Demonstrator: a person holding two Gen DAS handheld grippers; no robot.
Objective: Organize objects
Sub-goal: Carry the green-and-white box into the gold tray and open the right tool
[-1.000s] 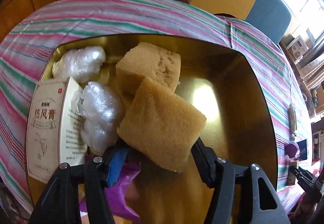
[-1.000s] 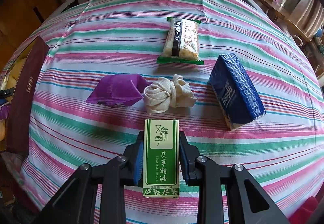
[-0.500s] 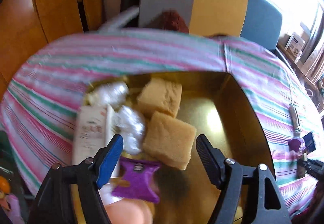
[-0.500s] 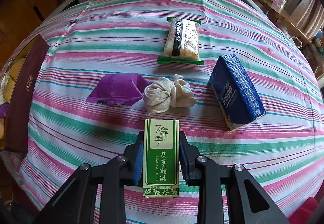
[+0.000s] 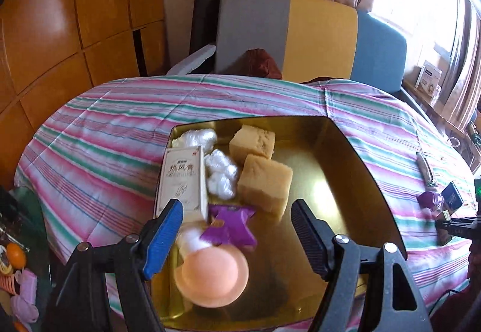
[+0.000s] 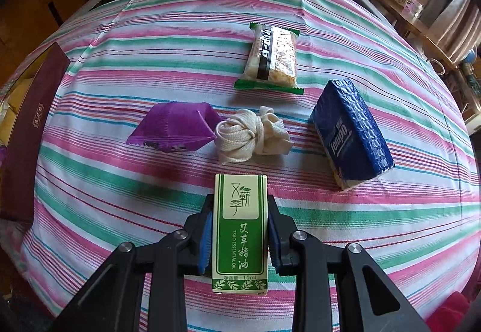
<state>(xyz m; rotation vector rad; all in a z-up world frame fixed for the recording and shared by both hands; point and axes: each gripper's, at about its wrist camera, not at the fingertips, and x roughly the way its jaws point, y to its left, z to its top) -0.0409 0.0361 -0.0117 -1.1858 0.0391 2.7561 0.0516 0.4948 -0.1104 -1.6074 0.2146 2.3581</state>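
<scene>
My left gripper (image 5: 236,211) is open and empty, held above the gold tray (image 5: 354,181). In the tray lie two yellow sponges (image 5: 266,181), a white box (image 5: 183,181), two clear plastic wads (image 5: 221,174), a purple packet (image 5: 230,225) and a peach round puff (image 5: 215,272). My right gripper (image 6: 240,210) is shut on a green essential-oil box (image 6: 240,229) just above the striped tablecloth. Beyond it lie a purple packet (image 6: 174,127), a knotted white lace (image 6: 252,135), a blue tissue pack (image 6: 351,133) and a snack bar (image 6: 272,57).
The tray's dark red outer wall (image 6: 30,133) shows at the left edge of the right wrist view. Chairs in grey, yellow and blue (image 5: 318,37) stand behind the table. A wooden cabinet (image 5: 60,31) is at the left, and small items (image 5: 433,199) lie right of the tray.
My left gripper let go of the yellow sponge, opened, and pulled back and up from the tray. The right gripper has not moved.
</scene>
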